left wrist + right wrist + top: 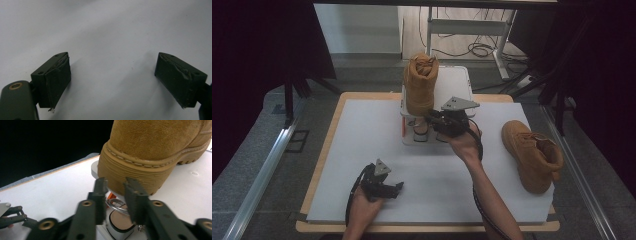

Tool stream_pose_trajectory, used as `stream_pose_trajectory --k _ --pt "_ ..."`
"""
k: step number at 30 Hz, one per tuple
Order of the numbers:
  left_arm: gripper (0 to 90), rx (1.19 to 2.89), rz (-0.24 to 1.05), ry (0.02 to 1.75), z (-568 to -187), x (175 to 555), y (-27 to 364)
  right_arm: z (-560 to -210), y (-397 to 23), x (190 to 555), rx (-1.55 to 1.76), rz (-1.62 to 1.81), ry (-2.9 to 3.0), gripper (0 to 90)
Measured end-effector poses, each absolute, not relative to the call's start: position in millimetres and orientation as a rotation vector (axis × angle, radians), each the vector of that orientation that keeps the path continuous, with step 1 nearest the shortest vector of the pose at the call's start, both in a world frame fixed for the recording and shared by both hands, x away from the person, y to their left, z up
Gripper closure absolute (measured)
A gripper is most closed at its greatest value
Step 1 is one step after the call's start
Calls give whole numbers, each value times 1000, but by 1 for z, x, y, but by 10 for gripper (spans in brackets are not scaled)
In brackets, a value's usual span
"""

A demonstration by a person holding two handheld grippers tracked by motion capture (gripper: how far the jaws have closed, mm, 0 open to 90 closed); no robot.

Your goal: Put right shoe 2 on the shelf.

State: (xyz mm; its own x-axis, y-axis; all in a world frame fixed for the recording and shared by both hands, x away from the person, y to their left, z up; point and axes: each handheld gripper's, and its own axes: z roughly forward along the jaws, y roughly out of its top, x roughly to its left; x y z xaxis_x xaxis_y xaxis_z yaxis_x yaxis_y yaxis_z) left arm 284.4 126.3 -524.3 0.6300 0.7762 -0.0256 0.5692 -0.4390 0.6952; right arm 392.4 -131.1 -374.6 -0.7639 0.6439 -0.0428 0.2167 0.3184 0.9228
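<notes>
Left gripper (pixel 382 187) rests low at the near edge of the table (pixel 362 150), jaws spread wide over bare white surface, nothing between them. Farther in, the right gripper (pixel 115 185) points at the base of the white stand (pixel 412 139) where one tan boot (pixel 420 82) sits upright on its heel — its jaws stand partly apart, gripping nothing, right at the heel's ribbed sole. The step looks like letting go after seating this boot. Next comes backing away cleanly, then crossing to the second boot (pixel 532 155) lying at the table's right edge — a firm grasp on its collar seems wise.
</notes>
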Motion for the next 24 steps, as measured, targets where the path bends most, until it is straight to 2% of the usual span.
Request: stream_pose_trajectory --k 11,12,19,24 --pt "132 2163 392 1050 -524 284 126 -378 -146 375 756 1459 2178 304" --pt "132 2162 391 1051 -525 284 126 -378 -146 375 756 1459 2178 304" --pt "132 2160 393 1053 -525 284 126 -391 -152 369 760 1413 2213 145" --pt "132 2164 393 1052 -524 284 126 -395 -159 362 746 1386 2206 114"
